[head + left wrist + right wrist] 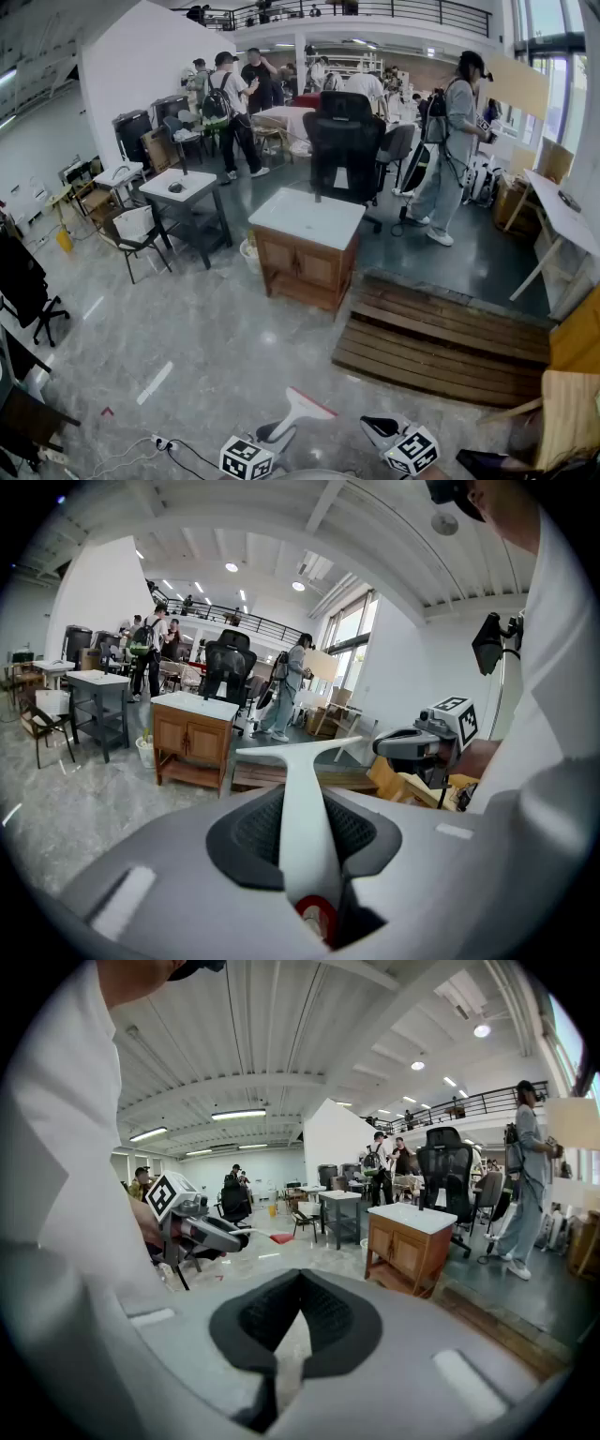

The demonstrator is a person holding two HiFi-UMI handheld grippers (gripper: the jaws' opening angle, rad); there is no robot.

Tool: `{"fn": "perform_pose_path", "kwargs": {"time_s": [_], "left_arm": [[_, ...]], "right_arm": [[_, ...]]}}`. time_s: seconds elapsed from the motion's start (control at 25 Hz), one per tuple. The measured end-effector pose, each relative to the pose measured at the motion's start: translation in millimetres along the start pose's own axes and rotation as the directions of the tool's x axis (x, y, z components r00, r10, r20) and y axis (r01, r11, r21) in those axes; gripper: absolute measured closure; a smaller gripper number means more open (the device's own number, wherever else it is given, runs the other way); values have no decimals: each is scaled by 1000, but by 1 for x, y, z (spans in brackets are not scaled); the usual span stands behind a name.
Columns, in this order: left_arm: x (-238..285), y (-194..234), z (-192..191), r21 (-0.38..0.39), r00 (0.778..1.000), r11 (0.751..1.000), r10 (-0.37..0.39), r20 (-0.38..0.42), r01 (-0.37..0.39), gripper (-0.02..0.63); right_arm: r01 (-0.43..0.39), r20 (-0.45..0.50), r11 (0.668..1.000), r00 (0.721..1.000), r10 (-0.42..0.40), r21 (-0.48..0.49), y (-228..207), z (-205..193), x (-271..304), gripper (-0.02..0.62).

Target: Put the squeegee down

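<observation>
Left gripper view shows the left claw (302, 803) grasping the squeegee (300, 761) by its white handle. The handle sits between the jaws and runs straight out along them, and the blade lies crosswise at the far end. The tool's long axis therefore follows the way the claw points, forward and a little downward. The squeegee is held in the air, low in front of the person, over bare floor (216, 347) and touching nothing else.

The right claw (298, 1288) is clenched with nothing between its jaws. It hangs near the left one, on the blade's right and apart from the tool.

Ahead and well apart stands a wooden cabinet (302, 267) with a white worktop (305, 217), and a black chair (345, 141) is behind it.

The left hand alone has the tool, so setting it down looks like that hand's job. If the worktop is the place, the person must first close the gap. The blade would arrive there first, with the handle trailing back toward the claw.
</observation>
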State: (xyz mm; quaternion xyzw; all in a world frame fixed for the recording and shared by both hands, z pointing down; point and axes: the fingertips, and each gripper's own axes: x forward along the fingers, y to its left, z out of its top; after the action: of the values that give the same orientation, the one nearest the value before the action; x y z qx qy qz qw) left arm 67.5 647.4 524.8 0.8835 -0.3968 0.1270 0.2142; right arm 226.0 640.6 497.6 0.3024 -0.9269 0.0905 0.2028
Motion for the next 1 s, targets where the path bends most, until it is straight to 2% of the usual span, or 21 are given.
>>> {"fn": "perform_pose_path", "kwargs": {"time_s": [0.32,0.6,0.68,0.84,1.0], "left_arm": [[-63,86,-8,-6,999,999,46,19,-46,512],[-110,152,-29,-36,993,993,116,8,-115,512],[-120,170,-34,-50,990,988,144,8,-143,512],[-127,206,-40,-89,977,973,214,17,-211,512],[-124,247,-29,-124,962,955,273,24,-268,512]], "right_arm": [[-15,-14,1000,1000,15,-18,61,25,79,594],[-23,3,999,1000,23,-37,92,47,142,592],[-45,-2,998,999,45,-48,99,55,159,564],[-81,-29,992,996,79,-99,96,70,193,534],[-103,-25,986,995,101,-128,73,94,237,534]]}}
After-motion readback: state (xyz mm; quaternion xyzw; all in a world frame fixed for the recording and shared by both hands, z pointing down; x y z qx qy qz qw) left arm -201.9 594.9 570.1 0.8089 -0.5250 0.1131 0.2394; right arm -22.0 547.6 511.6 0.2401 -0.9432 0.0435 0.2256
